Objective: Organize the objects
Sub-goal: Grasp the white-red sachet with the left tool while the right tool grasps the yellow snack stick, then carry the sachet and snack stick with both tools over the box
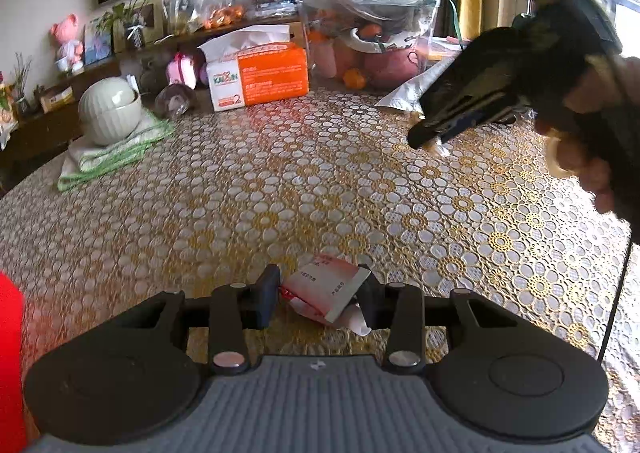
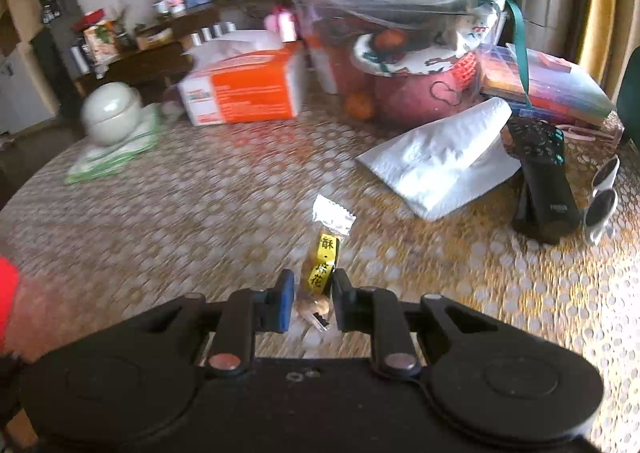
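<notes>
**Desk:** Nearest the lens, what has the left gripper (image 1: 318,295) got?

**Photographer:** Its jaws are drawn partway in around a red-and-white sachet (image 1: 328,287) lying on the bench (image 1: 280,189). The right finger presses the packet's edge and the left finger sits at its crumpled end, so I read it as gripped, low against the lace cloth and not clearly lifted.

**Desk:** And the right gripper (image 2: 312,299)?

**Photographer:** Nearly closed, pinching a slim clear-wrapped snack with a yellow label (image 2: 325,265). The wrapper's free end juts forward beyond the fingertips. In the left camera's view that gripper hangs above the bench, so the snack appears carried clear of the surface. The right view is smeared with motion blur.

**Desk:** Why one item in each?

**Photographer:** My reading: loose packets are being gathered off the open middle of the bench, one small piece per gripper, each held by its narrow width because that is what the jaws can span.

**Desk:** What lies beyond?

**Photographer:** A white tissue (image 2: 440,161) draped against a black remote control (image 2: 540,177) at right. Farther back, an orange tissue box (image 1: 260,73), a ribbed cream lidded pot (image 1: 110,109) on a folded green-trimmed cloth (image 1: 112,157), and a pink pot (image 2: 420,93) under clear plastic bags, with a loose mandarin (image 2: 359,105) beside it.

**Desk:** Where do the packets go?

**Photographer:** Cannot tell; no container for them is evident.
</notes>
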`<state>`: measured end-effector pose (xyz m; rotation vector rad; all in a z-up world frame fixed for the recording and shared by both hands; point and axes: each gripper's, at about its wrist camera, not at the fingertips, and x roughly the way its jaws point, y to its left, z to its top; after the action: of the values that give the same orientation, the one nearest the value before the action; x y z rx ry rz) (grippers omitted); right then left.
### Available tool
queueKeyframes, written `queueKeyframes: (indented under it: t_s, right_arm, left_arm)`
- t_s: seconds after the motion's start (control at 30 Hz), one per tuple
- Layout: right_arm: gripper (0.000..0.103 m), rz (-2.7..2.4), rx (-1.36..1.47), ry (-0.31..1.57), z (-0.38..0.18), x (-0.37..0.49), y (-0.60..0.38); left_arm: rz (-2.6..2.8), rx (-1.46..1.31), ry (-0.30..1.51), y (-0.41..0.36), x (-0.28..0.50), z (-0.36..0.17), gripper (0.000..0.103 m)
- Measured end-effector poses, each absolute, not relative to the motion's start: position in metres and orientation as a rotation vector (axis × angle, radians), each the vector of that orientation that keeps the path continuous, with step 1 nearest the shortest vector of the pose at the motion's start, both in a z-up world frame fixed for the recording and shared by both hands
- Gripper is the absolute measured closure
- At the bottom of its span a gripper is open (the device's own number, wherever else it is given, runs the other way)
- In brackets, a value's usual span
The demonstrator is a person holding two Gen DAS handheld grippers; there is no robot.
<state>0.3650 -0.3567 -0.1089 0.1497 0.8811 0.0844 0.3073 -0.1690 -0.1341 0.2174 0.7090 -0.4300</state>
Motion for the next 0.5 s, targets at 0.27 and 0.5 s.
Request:
queueKeyframes:
  t_s: [0.27,0.5]
  right_arm:
    - [0.083,0.185,0.131,0.886,-0.088,0.303,-0.333]
    - [0.083,0.247,0.126,0.879,-0.062,0.251,-0.311]
  left_arm:
    - [-0.429,0.173,0.709,-0.156,0.277,-0.114,0.063]
    - [-0.418,0.115,0.716,-0.135,0.242,-0.089,0.063]
